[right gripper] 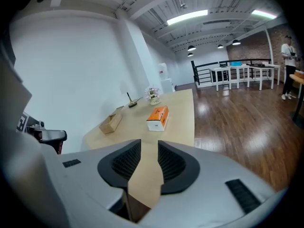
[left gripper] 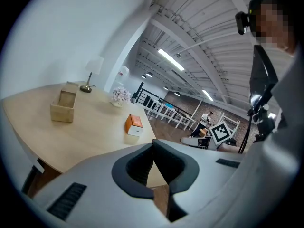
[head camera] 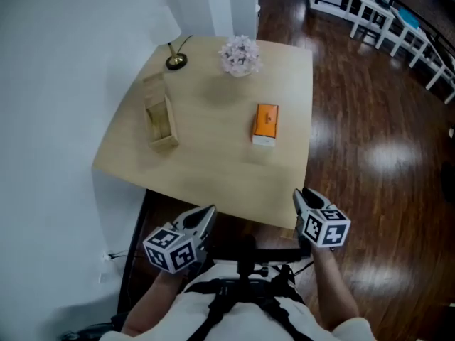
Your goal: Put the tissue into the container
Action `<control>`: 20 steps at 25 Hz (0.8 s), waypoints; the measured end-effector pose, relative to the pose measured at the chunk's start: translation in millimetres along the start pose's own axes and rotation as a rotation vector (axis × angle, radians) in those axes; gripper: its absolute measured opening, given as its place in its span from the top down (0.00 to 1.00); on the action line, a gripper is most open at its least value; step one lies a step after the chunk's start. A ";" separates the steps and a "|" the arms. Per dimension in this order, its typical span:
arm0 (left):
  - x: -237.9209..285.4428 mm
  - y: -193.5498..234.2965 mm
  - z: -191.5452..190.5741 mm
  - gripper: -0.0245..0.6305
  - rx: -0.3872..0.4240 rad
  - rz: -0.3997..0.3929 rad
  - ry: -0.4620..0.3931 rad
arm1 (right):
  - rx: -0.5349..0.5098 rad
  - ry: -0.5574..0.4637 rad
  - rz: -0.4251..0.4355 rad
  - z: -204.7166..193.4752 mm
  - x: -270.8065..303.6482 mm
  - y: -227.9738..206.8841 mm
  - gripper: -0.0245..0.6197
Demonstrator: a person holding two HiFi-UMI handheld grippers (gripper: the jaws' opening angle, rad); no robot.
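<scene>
**Tissue box** (head camera: 265, 124) – orange and white, lying flat right of centre in the head view, near the right edge of the table (head camera: 213, 155). Nothing is touching it, and its long side faces the grippers, which should make it easy to grasp.

**Container** (head camera: 161, 123) – an open wooden box at centre left, close to the table's left edge, mouth upward and ready to take a drop from above. It sits well apart from the tissue box, with bare tabletop between them.

**Lamp base** (head camera: 175, 61) and **flower pot** (head camera: 239, 55) – top of the frame along the far edge, clear of the likely path.

**Left gripper** (head camera: 205, 217) – lower left, short of the table's near edge; pads closed tip to tip on nothing.

**Right gripper** (head camera: 301, 199) – lower right, at the near edge; jaws a narrow gap apart, with only tabletop showing between them.

Both are held near the body, likely a resting pose before the reach. Dark floor (head camera: 370, 141) lies open to the right.
</scene>
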State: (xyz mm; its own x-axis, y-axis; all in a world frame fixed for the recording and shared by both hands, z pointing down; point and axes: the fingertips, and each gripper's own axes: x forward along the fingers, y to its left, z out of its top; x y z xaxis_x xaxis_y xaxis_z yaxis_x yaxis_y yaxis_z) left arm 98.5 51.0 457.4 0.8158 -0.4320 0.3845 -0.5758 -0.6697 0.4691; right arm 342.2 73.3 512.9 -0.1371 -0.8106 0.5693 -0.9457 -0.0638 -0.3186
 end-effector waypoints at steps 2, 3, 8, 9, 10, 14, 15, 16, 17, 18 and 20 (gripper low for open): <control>3.7 3.1 4.6 0.98 0.002 0.012 -0.001 | -0.002 0.010 0.009 5.2 7.0 -1.8 0.78; 5.0 5.3 7.4 0.98 0.004 0.016 -0.001 | -0.002 0.012 0.011 8.0 10.2 -2.3 0.78; 11.1 24.5 22.9 0.98 -0.003 0.019 -0.008 | 0.000 0.025 0.012 15.4 29.8 0.4 0.78; 12.4 29.4 25.9 0.98 -0.001 0.017 -0.007 | 0.001 0.026 0.009 16.7 33.5 2.2 0.78; 13.5 34.6 28.6 0.98 0.003 0.012 -0.006 | 0.002 0.025 0.004 17.9 36.8 4.1 0.78; 16.1 59.5 40.1 0.98 0.021 -0.020 0.007 | 0.032 -0.003 -0.029 22.7 51.9 10.6 0.78; 15.9 67.0 43.6 0.98 0.025 -0.031 0.013 | 0.046 -0.011 -0.043 24.1 55.9 13.4 0.78; 14.9 74.8 47.4 0.98 0.030 -0.043 0.021 | 0.059 -0.017 -0.058 25.0 59.9 17.1 0.78; 13.3 83.2 51.7 0.98 0.034 -0.056 0.030 | 0.072 -0.021 -0.074 25.4 64.2 21.6 0.78; 11.3 91.8 56.4 0.98 0.040 -0.068 0.037 | 0.083 -0.024 -0.090 25.6 69.3 26.5 0.78; 6.8 107.8 65.4 0.98 0.051 -0.096 0.052 | 0.099 -0.029 -0.122 25.6 80.0 36.6 0.78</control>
State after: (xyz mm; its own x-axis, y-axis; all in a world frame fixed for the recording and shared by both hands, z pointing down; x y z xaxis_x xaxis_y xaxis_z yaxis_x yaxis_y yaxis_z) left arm 45.6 -63.7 458.6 0.8621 -0.3335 0.3816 -0.4909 -0.7366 0.4652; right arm 304.2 -8.8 527.4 -0.0132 -0.8096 0.5869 -0.9209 -0.2188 -0.3225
